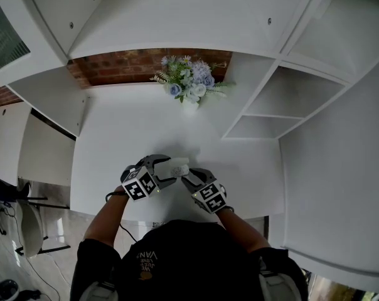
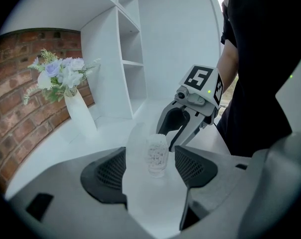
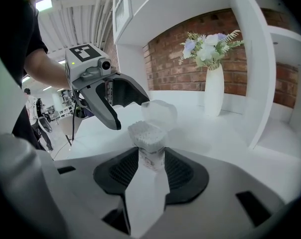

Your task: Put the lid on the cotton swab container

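gripping the cotton swab container point(image 3: 149, 141) low on its body, the right gripper point(image 3: 151, 159) has its fingers closed against both sides. the container sits near the front edge of the white tabletop point(image 1: 108, 143), packed with swabs, its clear lid point(image 3: 159, 114) tipped up and back, not yet shut. the left gripper point(image 2: 149, 156) faces it with fingers spread wide, the container between them, untouched. farther back, a white vase of flowers point(image 1: 188, 86) stands before the brick wall point(image 1: 120, 64).
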{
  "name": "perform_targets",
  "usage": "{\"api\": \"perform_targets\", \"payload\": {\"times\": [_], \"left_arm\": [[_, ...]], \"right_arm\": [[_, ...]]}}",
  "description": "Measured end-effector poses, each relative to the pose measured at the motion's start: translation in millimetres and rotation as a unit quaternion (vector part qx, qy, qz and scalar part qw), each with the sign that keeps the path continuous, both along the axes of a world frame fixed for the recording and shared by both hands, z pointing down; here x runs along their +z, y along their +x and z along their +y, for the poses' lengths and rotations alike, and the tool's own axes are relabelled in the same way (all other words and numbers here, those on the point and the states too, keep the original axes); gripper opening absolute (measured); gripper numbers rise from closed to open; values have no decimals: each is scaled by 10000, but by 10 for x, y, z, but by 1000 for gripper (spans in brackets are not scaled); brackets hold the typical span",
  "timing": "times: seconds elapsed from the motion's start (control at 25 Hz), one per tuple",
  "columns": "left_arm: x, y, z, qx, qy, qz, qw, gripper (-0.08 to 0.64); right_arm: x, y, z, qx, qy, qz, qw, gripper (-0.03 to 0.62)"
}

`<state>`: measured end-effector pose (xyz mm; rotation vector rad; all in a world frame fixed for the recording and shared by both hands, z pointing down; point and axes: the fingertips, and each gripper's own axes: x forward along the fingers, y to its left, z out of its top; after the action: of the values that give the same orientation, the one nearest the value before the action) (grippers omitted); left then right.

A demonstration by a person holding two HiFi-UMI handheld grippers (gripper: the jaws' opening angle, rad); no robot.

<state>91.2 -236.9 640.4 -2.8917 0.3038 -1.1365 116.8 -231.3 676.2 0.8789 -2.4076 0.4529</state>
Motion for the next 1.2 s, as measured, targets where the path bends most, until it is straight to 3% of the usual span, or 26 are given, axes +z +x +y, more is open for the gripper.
{"api": "perform_targets", "payload": {"times": [0.36,1.04,1.2], "left_arm": [[-56,23,174,303,144,-41,9994,288],[5,2,326,82,-267,448,9986,288],[15,0,360,-11,-357,481,9982,288]], "right_arm": [[6,10,-5,183,-124,-126,9997,163],[-718,102,-140,898,348,-1173,9884,160],[-701,9,-202,781,367,-1120,9900,108]]}}
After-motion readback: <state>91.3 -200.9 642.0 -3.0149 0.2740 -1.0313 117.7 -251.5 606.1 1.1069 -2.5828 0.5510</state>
